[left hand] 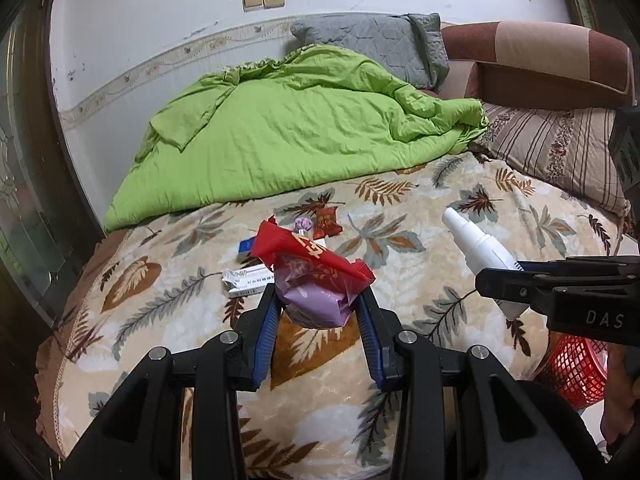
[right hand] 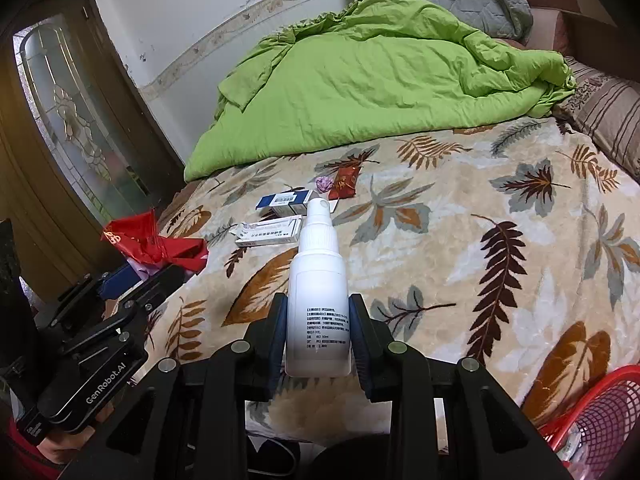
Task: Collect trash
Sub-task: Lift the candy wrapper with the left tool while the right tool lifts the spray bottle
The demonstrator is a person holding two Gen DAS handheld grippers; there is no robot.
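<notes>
I have both loads lifted clear of the bed (right hand: 480, 280) so nothing drags on the leaf-print blanket on the way to the red mesh basket (right hand: 600, 412), which sits low at about 4 o'clock in the right wrist view, beside the bed edge. My left hand-held gripper (left hand: 320, 308) is pinching a bunched wad of wrappers (left hand: 316, 276), a red one over a purple one, squeezed together, I judge, so they travel as one. My right hand-held gripper (right hand: 318, 336) is clamped on the body of a white spray bottle (right hand: 318, 292), nozzle pointing away, gripped low where the walls are flat. Still lying on the blanket near 11 o'clock of the bottle I count two small cartons (right hand: 276, 216), one small red packet (right hand: 344, 182) and one crumpled purple scrap (right hand: 323, 183). That makes four pieces left and one basket.
</notes>
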